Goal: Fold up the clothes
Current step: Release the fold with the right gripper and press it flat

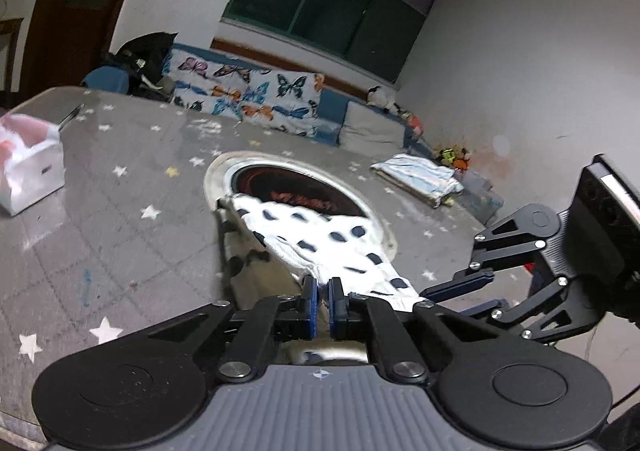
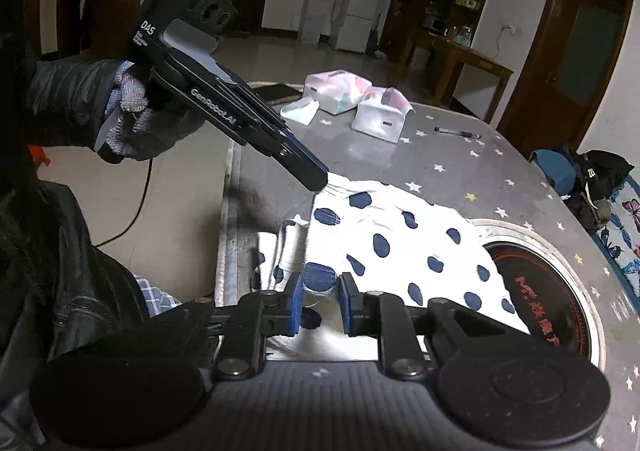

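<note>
A white garment with dark blue dots point(image 2: 400, 239) lies on the grey star-patterned table point(image 2: 460, 159), partly over a round inset in the tabletop. In the left wrist view my left gripper point(image 1: 322, 301) is shut, pinching the garment point(image 1: 320, 239) at its near edge. Seen from the right wrist, the left gripper point(image 2: 318, 181) bites the garment's far-left corner, held by a gloved hand point(image 2: 136, 123). My right gripper point(image 2: 320, 305) has a bunch of the near hem clamped between its blue pads point(image 2: 295, 305). The right gripper point(image 1: 448, 291) also shows at the right, its fingers on the cloth's edge.
The round metal-rimmed inset point(image 1: 304, 187) sits mid-table. A folded light-blue cloth point(image 1: 420, 177) lies at the far right edge. White tissue packs point(image 2: 380, 117) and a pen point(image 2: 456, 132) lie at the far end. The table's metal edge point(image 2: 228, 235) runs beside the person's dark jacket.
</note>
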A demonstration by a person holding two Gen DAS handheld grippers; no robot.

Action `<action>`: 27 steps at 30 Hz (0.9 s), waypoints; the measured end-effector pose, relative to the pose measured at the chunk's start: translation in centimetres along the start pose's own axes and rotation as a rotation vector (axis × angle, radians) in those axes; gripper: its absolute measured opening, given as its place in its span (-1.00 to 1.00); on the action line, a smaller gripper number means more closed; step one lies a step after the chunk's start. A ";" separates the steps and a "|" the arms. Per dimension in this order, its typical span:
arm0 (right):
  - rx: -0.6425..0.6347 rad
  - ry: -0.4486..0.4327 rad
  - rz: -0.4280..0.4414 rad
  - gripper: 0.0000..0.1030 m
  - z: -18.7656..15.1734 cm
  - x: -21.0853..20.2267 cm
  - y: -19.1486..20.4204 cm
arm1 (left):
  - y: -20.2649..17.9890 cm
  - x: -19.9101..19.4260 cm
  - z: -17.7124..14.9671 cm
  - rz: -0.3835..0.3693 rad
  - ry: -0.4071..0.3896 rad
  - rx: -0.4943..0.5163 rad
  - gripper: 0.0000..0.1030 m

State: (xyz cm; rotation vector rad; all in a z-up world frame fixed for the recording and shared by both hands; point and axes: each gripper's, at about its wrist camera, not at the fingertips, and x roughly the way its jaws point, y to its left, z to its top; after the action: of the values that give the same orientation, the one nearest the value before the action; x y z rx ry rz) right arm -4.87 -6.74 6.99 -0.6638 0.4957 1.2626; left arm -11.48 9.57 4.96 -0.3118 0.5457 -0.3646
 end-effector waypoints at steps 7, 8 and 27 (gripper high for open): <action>0.015 0.015 0.043 -0.66 -1.2 0.2 0.4 | 0.1 0.7 -1.4 -0.005 0.070 -0.005 -0.89; 0.013 0.024 0.050 -0.66 -1.4 0.5 0.5 | 0.1 0.9 -1.7 -0.002 0.083 -0.002 -0.89; 0.195 -0.001 -0.006 -0.57 -0.5 -0.1 -3.1 | -1.1 2.8 0.8 -0.040 0.059 0.134 -0.67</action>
State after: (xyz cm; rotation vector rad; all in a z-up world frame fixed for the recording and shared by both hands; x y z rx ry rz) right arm -1.83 -7.61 7.28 -0.4998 0.6070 1.1917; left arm -9.13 7.59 4.77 -0.1834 0.5703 -0.4485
